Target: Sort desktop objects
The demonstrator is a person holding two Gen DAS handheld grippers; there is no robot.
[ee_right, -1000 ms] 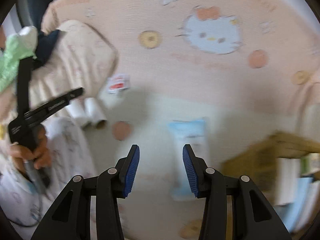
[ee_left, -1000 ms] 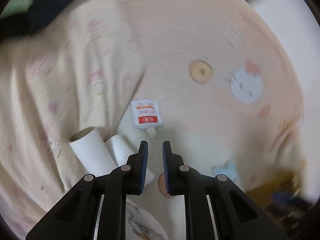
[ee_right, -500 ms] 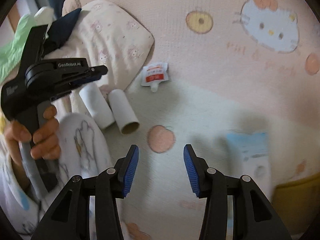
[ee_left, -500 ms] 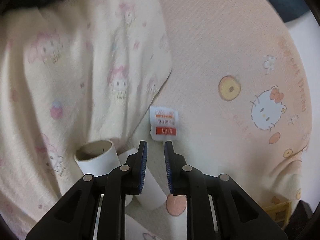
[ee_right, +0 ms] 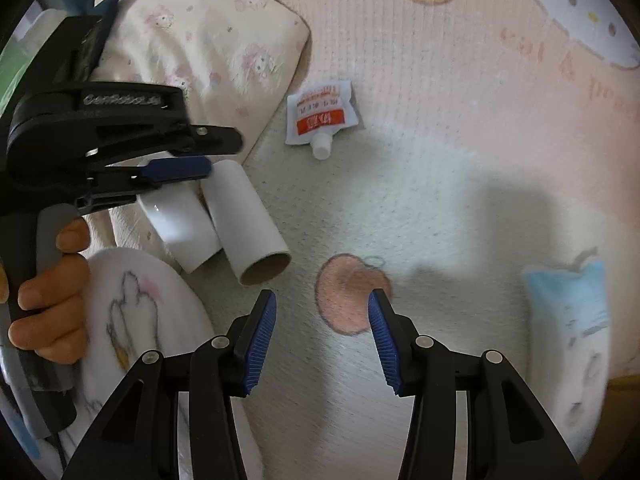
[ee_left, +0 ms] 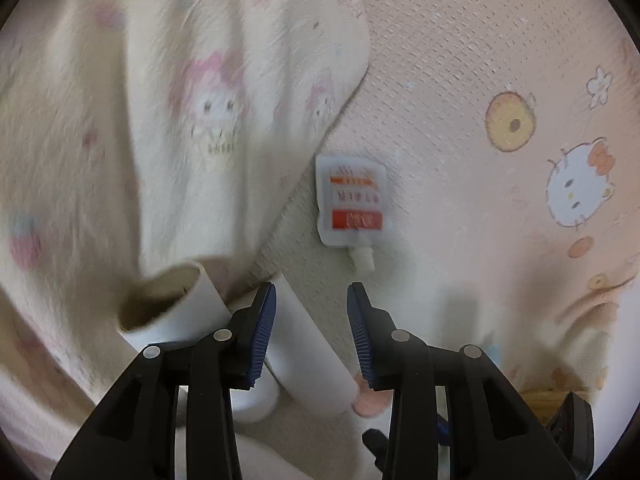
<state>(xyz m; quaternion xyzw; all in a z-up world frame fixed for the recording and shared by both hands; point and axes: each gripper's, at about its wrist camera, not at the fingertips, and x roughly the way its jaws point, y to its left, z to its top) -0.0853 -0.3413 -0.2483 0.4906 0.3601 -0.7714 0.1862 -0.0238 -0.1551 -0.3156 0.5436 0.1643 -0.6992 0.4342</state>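
Observation:
Two white cardboard tubes lie side by side on a cartoon-print blanket, against a cream pillow. My left gripper hovers over their far ends. Its jaws are opening, and the right-hand tube shows between the pads without being pressed. A white pouch with a red label and a spout lies just beyond. The right wrist view shows the same tubes, the pouch and the left gripper. My right gripper stands open with nothing in it, above a peach apple print.
A light blue packet lies at the right edge of the blanket. A white cushion with a duck drawing sits at lower left, under the person's hand. Something yellow-brown shows at lower right in the left wrist view.
My left gripper came down toward the tubes and its jaws spread apart. My right gripper sank and shifted left, so the blue packet slid to the right edge of its view.

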